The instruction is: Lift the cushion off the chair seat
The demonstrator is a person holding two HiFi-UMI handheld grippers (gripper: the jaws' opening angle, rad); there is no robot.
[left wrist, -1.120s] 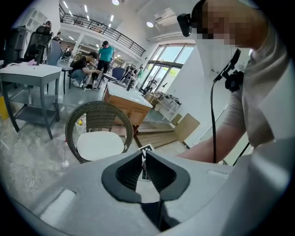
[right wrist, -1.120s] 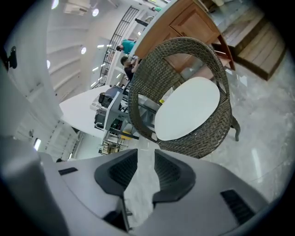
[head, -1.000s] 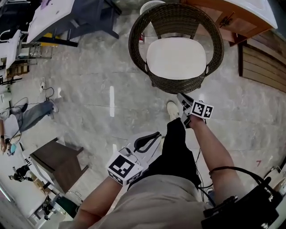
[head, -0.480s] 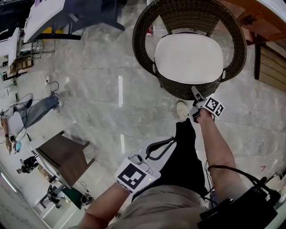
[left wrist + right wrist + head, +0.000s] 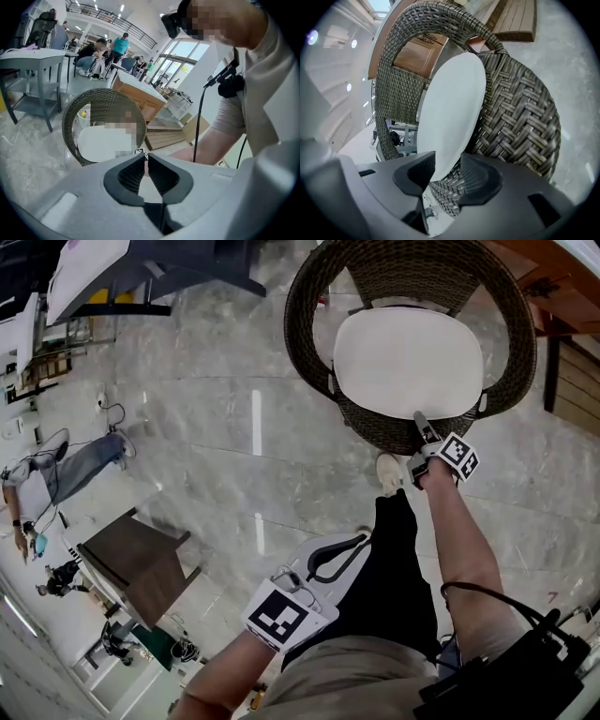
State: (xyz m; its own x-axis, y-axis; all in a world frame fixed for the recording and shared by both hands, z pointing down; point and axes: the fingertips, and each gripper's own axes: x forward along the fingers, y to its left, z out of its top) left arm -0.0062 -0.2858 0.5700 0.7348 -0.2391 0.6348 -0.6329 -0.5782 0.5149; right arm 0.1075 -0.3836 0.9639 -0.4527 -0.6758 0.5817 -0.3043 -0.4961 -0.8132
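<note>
Downward and forward went the right gripper [image 5: 421, 419], jaws just opening — now wide, straddling the front edge of the white cushion [image 5: 408, 362], placed to pinch it for the lift. It lies flat on the wicker chair [image 5: 305, 324] seat. The left gripper [image 5: 146, 159] — jaws nearly together, empty — idles by the thigh [image 5: 389, 559].

One round wicker chair [image 5: 309, 306] stands on the floor ahead of me, with one white cushion [image 5: 408, 362] on its seat. I hold two grippers. One is my left gripper [image 5: 361, 538], jaws together. The other is my right gripper [image 5: 421, 423], whose jaws have just been opening with the cushion's near edge between them. One white shoe [image 5: 389, 472] shows near the chair. One dark wooden table [image 5: 141, 563] and one person in jeans [image 5: 80, 470] are at the left.
</note>
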